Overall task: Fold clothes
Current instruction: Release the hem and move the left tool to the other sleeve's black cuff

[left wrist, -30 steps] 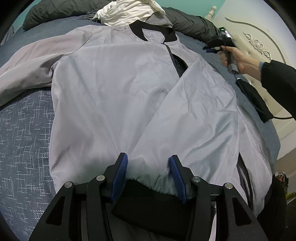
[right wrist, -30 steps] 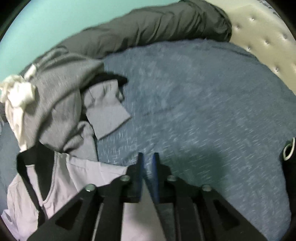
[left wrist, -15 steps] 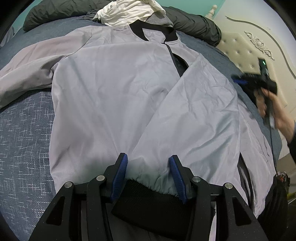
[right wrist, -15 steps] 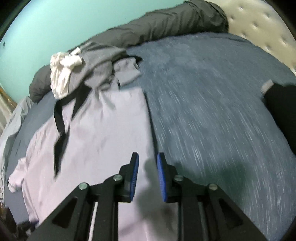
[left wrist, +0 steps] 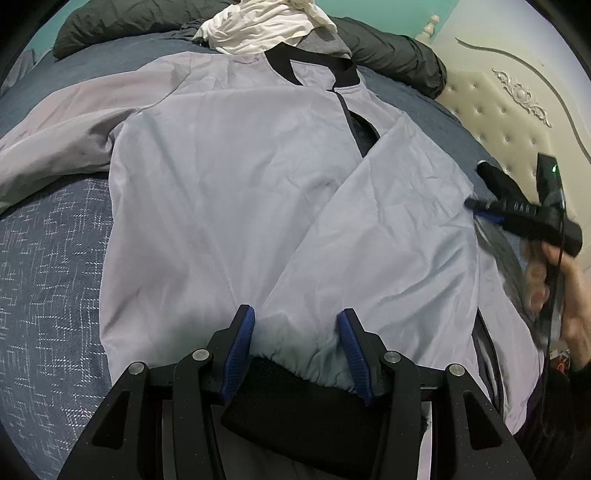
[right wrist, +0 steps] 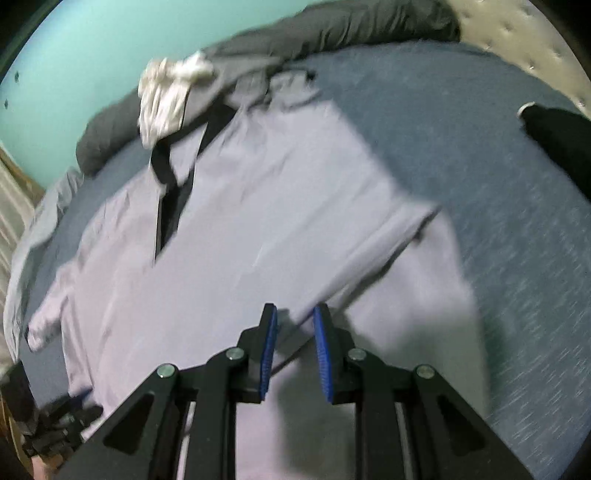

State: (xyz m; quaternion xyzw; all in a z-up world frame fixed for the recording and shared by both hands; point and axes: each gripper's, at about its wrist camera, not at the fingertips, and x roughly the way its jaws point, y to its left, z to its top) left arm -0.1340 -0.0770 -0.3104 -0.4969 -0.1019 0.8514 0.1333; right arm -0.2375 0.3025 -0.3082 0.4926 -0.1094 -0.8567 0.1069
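Note:
A pale lilac jacket (left wrist: 229, 177) with a black collar (left wrist: 314, 62) lies spread front-up on the bed. One sleeve is folded diagonally across its front. My left gripper (left wrist: 295, 325) is open, its blue pads on either side of the gathered cloth just above a black ribbed band (left wrist: 295, 391). In the right wrist view the jacket (right wrist: 258, 221) fills the middle, and my right gripper (right wrist: 294, 325) hovers open above its side with nothing between the pads. The left wrist view shows the right gripper (left wrist: 476, 206) at the jacket's right edge, held by a hand (left wrist: 569, 295).
The bed has a blue bedspread (left wrist: 48, 277). A white garment (left wrist: 266, 26) and a grey one (left wrist: 321, 40) are piled beyond the collar, in front of a dark duvet (left wrist: 399, 55). A cream tufted headboard (left wrist: 498, 122) stands at the right. A black item (right wrist: 561, 140) lies near it.
My right gripper has come away from the collar end and down the jacket's right side, opening from shut as it went. The left gripper and the band have stayed put.

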